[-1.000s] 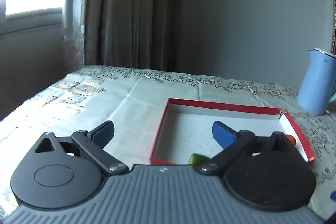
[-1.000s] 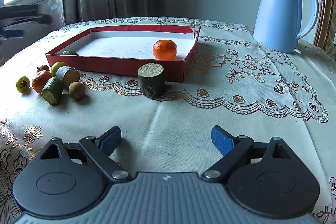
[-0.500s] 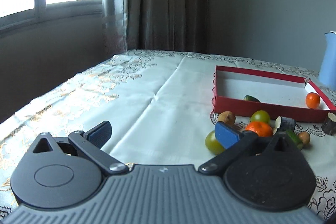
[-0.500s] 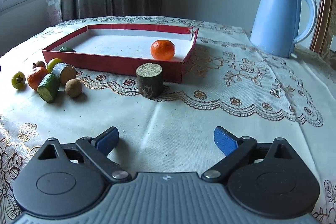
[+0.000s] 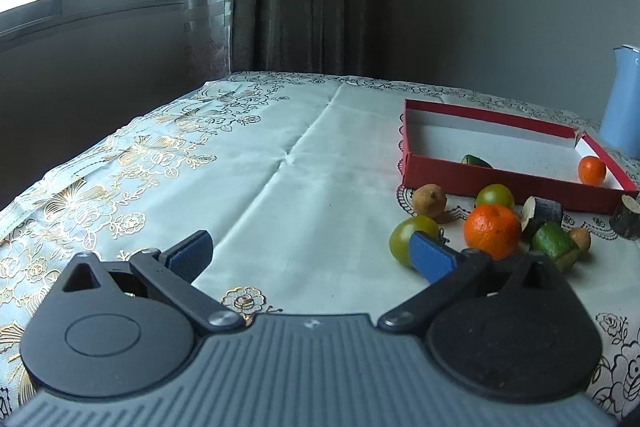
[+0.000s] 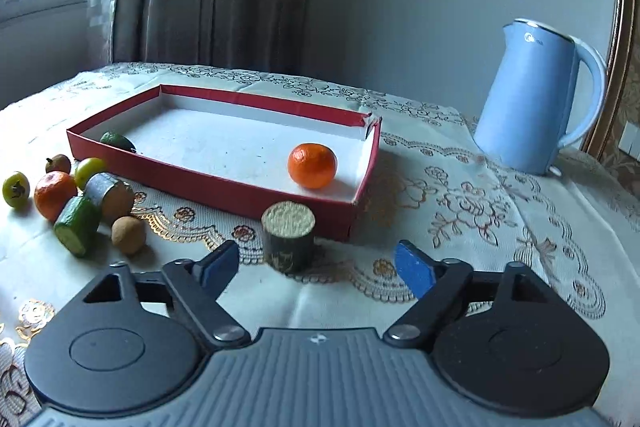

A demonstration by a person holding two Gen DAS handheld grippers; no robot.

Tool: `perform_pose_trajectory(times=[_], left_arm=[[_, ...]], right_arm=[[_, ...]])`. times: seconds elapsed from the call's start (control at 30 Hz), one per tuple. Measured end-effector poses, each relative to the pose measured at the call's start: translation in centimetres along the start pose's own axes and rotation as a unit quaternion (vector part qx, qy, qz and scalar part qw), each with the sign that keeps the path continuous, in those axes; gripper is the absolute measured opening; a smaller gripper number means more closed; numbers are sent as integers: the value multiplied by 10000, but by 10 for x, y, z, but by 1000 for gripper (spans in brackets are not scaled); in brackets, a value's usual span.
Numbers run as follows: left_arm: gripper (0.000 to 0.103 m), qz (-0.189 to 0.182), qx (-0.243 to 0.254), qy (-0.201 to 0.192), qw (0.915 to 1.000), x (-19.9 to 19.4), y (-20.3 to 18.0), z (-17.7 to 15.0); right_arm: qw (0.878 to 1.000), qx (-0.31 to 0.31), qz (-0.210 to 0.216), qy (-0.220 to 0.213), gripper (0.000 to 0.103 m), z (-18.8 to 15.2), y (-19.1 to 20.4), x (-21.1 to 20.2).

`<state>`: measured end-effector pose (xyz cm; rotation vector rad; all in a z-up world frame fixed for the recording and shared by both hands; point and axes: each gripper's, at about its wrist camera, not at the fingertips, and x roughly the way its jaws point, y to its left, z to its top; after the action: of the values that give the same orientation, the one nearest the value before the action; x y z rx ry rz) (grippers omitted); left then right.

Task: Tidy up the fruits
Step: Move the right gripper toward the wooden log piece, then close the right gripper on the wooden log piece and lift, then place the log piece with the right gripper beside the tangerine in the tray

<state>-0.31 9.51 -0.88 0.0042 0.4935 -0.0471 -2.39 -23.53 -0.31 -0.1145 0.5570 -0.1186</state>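
A red tray (image 6: 224, 183) (image 5: 508, 183) holds an orange (image 6: 312, 165) (image 5: 592, 170) and a green fruit (image 6: 117, 141) (image 5: 476, 161). Left of it lie loose fruits: an orange (image 5: 493, 231) (image 6: 54, 195), a green round fruit (image 5: 412, 237) (image 6: 16, 189), another green fruit (image 5: 495, 195), a brown fruit (image 5: 429, 200), a cucumber piece (image 6: 78, 225) (image 5: 557, 245) and a dark cylinder (image 6: 110, 197). A dark stump piece (image 6: 288, 235) stands before the tray. My left gripper (image 5: 310, 255) is open, left of the loose fruits. My right gripper (image 6: 316, 267) is open, the stump just ahead between its fingers.
A blue kettle (image 6: 536, 99) (image 5: 626, 99) stands to the right of the tray. A small brown fruit (image 6: 128, 235) lies by the cucumber. The table carries a patterned cloth (image 5: 280, 167). Curtains and a window are behind.
My left gripper has pulled back and left from over the tray; the loose fruits now show at its right. My right gripper has moved forward toward the stump piece.
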Motion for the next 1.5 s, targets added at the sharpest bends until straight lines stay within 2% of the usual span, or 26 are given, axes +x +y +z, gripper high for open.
perform_pose_trajectory(times=[0.07,0.17,0.27,0.43,0.6,0.83,1.07,1.37,1.5], left_arm=[[103,-86,24,17,10000,1,0,0],[103,-131,-12,10,9999,0,2,-1],[103,-141,-29,2,9999,0,3,-1],[103,-79,3,53,10000,1,2,-1],[103,20,11,122,9999,4,1,-1],[103,196,137,404,9989,13,-4,-1],[103,186,151,937,9953,30,-4,-2],[103,197,125,977,9949,31,-3,-2],[103,204,126,976,9949,31,-4,-2]], right_arm=[[9999,-29,54,103,75,3,2,8],[9997,-63,86,231,61,7,5,20],[9993,-80,92,360,54,8,6,30],[9987,-112,145,476,48,12,8,39],[9985,-74,256,486,34,14,11,41],[9985,68,339,434,33,12,7,41],[9980,215,437,404,33,12,2,41],[9973,352,595,252,32,14,-3,32],[9969,357,704,76,32,28,-5,19]])
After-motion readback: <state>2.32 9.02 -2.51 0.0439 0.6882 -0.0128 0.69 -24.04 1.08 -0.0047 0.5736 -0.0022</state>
